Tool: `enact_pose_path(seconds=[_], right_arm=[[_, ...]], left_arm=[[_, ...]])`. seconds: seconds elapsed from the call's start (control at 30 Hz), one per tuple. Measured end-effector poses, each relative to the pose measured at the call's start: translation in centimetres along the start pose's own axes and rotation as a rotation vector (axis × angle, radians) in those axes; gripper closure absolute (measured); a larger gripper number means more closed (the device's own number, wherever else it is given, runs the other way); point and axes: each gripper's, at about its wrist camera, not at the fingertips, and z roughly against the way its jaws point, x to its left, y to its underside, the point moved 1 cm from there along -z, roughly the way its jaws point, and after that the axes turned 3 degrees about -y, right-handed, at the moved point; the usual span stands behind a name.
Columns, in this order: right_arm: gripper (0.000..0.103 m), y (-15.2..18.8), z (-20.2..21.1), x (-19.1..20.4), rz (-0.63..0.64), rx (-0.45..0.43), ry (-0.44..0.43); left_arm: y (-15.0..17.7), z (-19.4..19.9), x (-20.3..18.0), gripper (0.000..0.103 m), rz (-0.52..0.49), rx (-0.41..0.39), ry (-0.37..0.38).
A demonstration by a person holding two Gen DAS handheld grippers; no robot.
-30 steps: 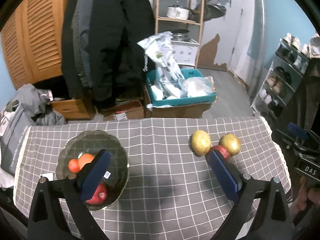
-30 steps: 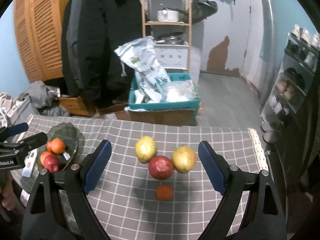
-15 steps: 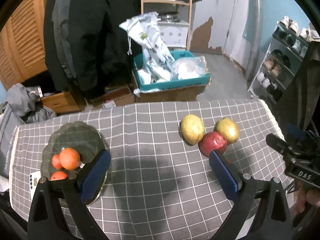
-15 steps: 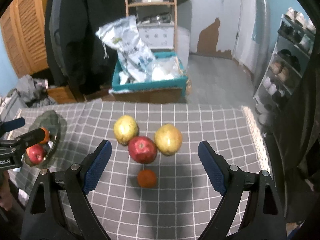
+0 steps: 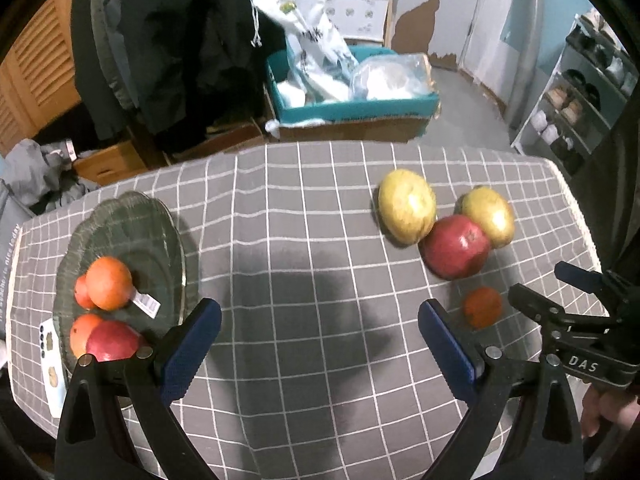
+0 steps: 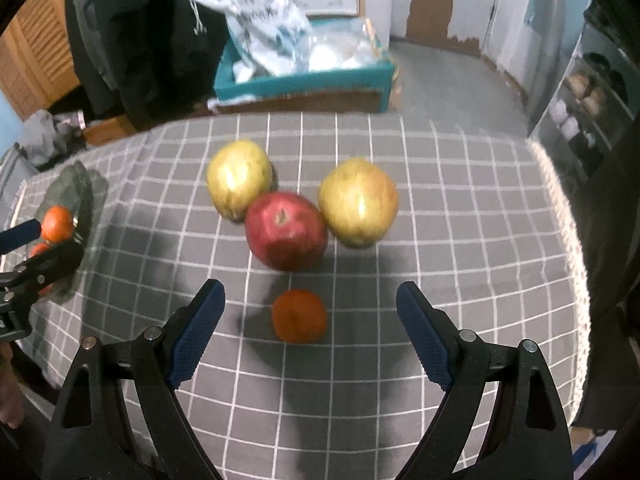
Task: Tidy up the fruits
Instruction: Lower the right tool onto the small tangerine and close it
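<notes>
On the grey checked tablecloth, a red apple point(image 6: 285, 236) lies between two yellow apples point(image 6: 239, 178) point(image 6: 358, 202), with a small orange point(image 6: 299, 315) in front of them. My right gripper point(image 6: 310, 308) is open and empty, its jaws either side of the small orange, above it. A glass plate point(image 5: 132, 240) at the left holds oranges point(image 5: 108, 282) and a red apple point(image 5: 114, 340). My left gripper point(image 5: 320, 328) is open and empty over the bare cloth between plate and loose fruit. The loose fruit also shows in the left wrist view point(image 5: 456, 246).
A white card point(image 5: 50, 360) lies by the plate at the table's left edge. Beyond the far edge stand a teal box with bags point(image 5: 352, 92), dark coats point(image 5: 172, 40) and a shoe rack point(image 5: 580, 92) at the right.
Both grippers have moved forward and lower over the table. The right gripper has closed in on the small orange. The left gripper has drifted right, away from the plate.
</notes>
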Motion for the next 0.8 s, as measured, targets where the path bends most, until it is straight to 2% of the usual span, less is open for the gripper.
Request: enact_pose_path(seconds=[0.3, 0.53, 0.7, 0.8], right_arm=[[0.016, 1.3, -3.8, -0.4, -0.003, 0.089, 0.000], [0.022, 1.9, -5.2, -1.0, -0.016, 0.129, -0.011], [0.032, 2.3, -6.2, -0.6, -0.002, 0.159, -0.022], [0.042, 2.4, -6.7, -0.5, 0.000, 0.173, -0.039]], left_arm=[[1.4, -4.0, 0.0, 0.003, 0.009, 0.093, 0.003], [2.4, -6.1, -0.5, 0.003, -0.006, 0.139, -0.011], [2.7, -6.3, -0.7, 0.003, -0.010, 0.145, -0.011], [2.7, -6.4, -0.7, 0.003, -0.005, 0.144, -0.007]])
